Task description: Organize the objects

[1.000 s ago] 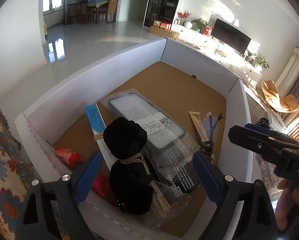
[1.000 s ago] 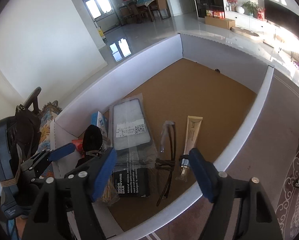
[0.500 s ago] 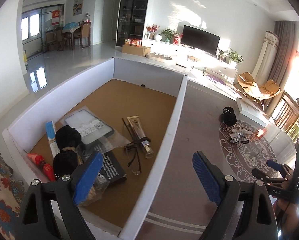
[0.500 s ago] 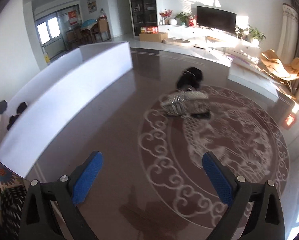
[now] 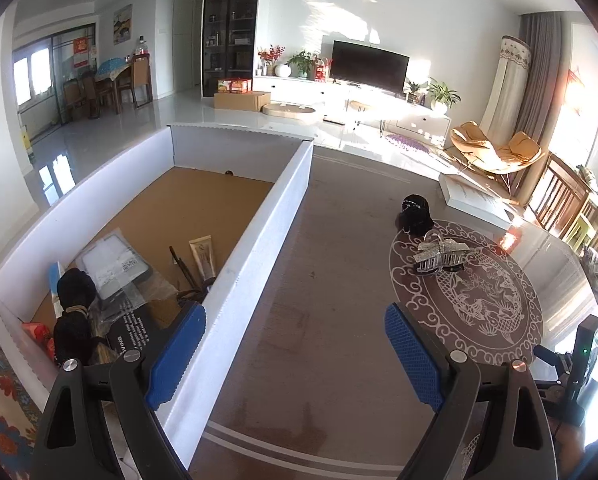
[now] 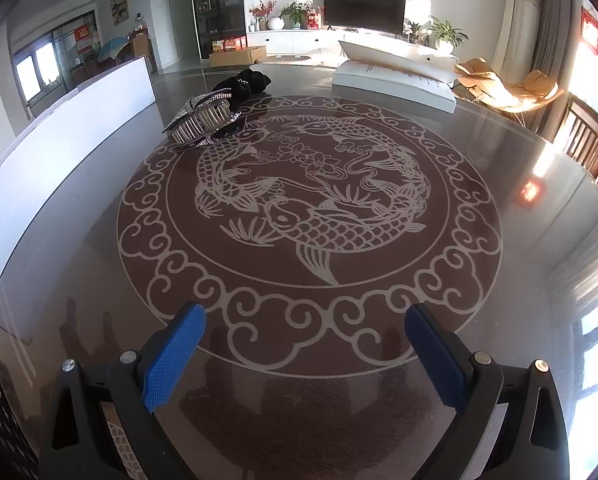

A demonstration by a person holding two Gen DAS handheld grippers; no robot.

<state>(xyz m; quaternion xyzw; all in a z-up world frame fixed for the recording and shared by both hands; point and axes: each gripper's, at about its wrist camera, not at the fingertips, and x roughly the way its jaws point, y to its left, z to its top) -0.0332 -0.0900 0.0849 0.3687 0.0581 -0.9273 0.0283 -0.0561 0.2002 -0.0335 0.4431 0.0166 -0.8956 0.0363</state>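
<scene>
A white cardboard box (image 5: 259, 248) with a brown floor holds a black pouch (image 5: 75, 312), a phone case in clear wrap (image 5: 113, 268), a beige tube (image 5: 204, 256), glasses and other small items. On the glass table, a sparkly silver hair claw (image 5: 439, 256) (image 6: 201, 118) lies beside a black fabric pouch (image 5: 415, 216) (image 6: 247, 82). My left gripper (image 5: 295, 354) hangs open over the box's right wall, nothing between its fingers. My right gripper (image 6: 305, 354) stands open and empty above the fish pattern, well short of the claw.
The dark glass table (image 6: 519, 288) carries a round fish motif. A flat white box lid (image 6: 395, 74) lies at the far side. The white box wall (image 6: 59, 152) runs along the left. The right gripper's body (image 5: 579, 364) shows at the left wrist view's right edge.
Both grippers swung right, away from the box's contents. The left now straddles the box wall; the right left the box, opened wider and came down over the fish pattern.
</scene>
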